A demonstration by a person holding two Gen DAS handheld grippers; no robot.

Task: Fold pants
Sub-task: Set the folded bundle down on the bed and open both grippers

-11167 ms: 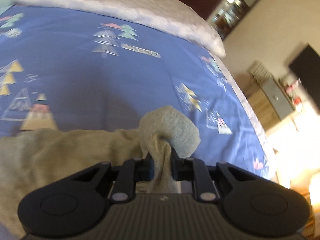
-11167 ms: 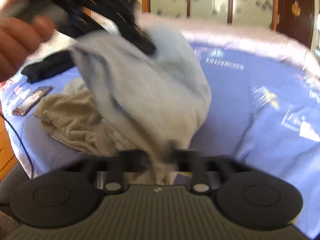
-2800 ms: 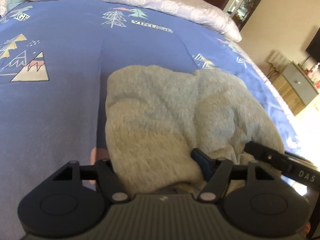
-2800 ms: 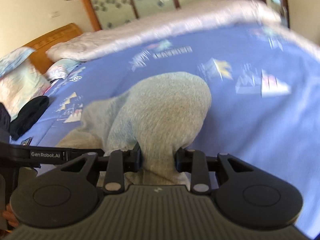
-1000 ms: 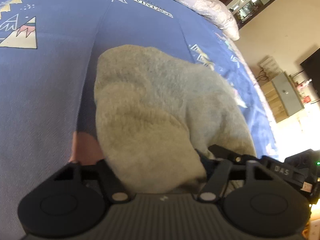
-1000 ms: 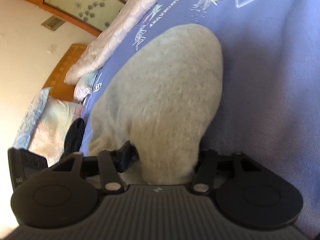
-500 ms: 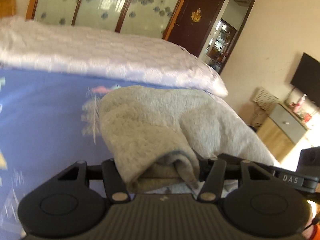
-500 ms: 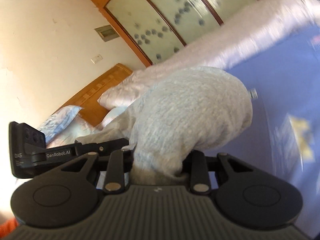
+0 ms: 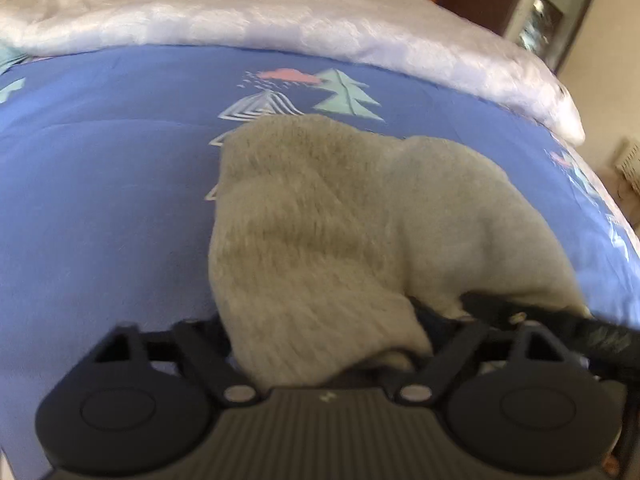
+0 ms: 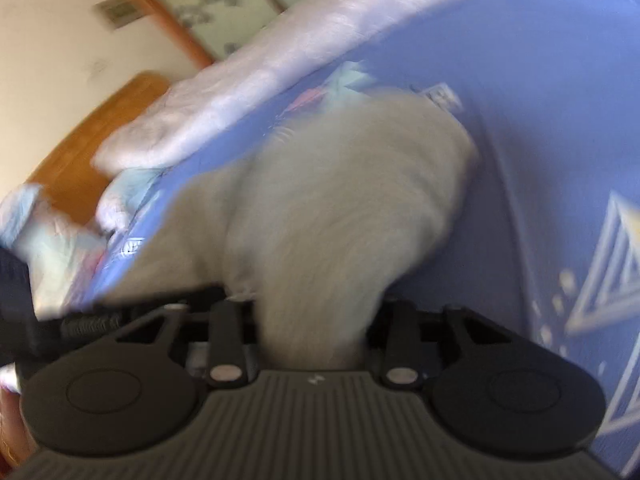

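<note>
Your left gripper (image 9: pixel 324 340) and right gripper (image 10: pixel 316 336) each have one near corner of the pale grey fleece pants (image 9: pixel 340 220), already gathered into a thick, layered bundle. The bundle lies out ahead of you on the blue bedcover printed with trees and triangles (image 9: pixel 100 200), its far edge resting on the cover. The left jaws have just been opening and stand spread wide, with the cloth lying loosely between them. The right jaws have also been opening a little, yet the fabric fills the gap between them and appears pinched. Judged from this, the folding itself is largely done; what remains is letting go on both sides and perhaps squaring the stack. Open cover extends to the left of the bundle and beyond it up to the white quilted duvet (image 9: pixel 280 16). On the right the bed edge lies nearer, so keep withdrawals straight back.
</note>
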